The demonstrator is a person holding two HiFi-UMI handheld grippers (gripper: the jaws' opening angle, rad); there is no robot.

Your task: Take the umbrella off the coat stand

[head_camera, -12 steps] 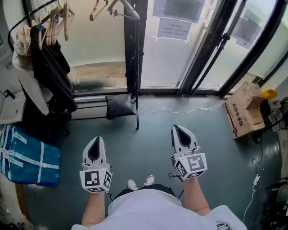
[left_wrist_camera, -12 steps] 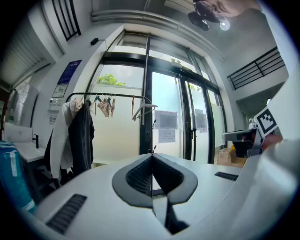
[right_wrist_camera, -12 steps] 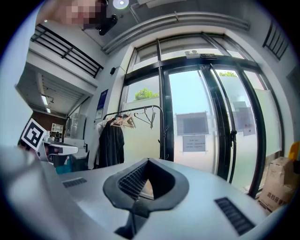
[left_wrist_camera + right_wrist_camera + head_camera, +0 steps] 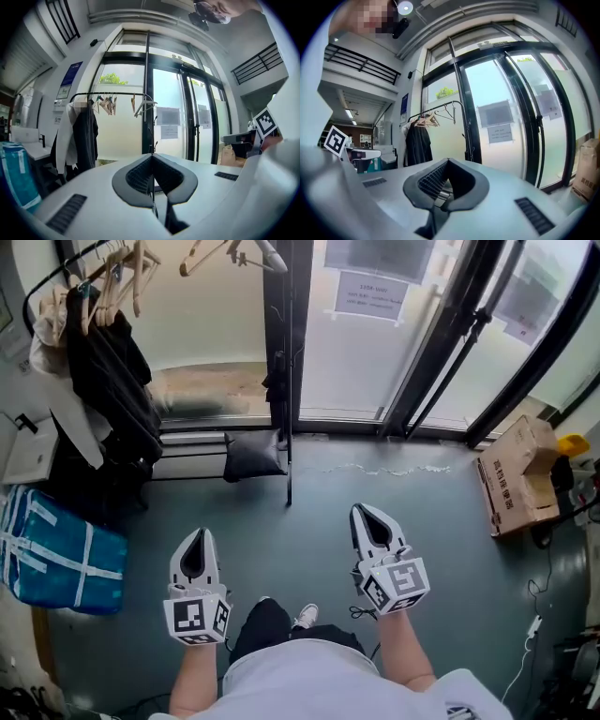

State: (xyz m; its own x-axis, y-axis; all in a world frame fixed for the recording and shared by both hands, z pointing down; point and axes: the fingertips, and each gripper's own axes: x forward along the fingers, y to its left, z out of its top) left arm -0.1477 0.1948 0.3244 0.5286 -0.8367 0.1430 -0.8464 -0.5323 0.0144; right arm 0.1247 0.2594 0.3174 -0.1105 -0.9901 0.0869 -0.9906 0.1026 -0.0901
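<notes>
A slim dark umbrella (image 4: 286, 427) hangs upright at the right end of the coat rack (image 4: 103, 254), beside the black door post, with its tip near the floor. It shows small and far off as the umbrella (image 4: 153, 136) in the left gripper view and the umbrella (image 4: 467, 143) in the right gripper view. My left gripper (image 4: 197, 536) and right gripper (image 4: 367, 512) are held low in front of the person, well short of the umbrella. Both point toward the rack, jaws shut and empty, as their own views confirm for the left gripper (image 4: 151, 158) and right gripper (image 4: 446, 162).
A black coat (image 4: 112, 381) and wooden hangers (image 4: 117, 282) fill the rack's left part. A dark cushion (image 4: 251, 456) lies under it. A blue bag (image 4: 56, 554) sits at the left, a cardboard box (image 4: 517, 486) at the right by the glass doors (image 4: 394, 334).
The person has stepped forward a little, a dark trouser leg now showing below. Rack and floor items have shifted slightly in the head view. Both grippers keep their pose, still shut.
</notes>
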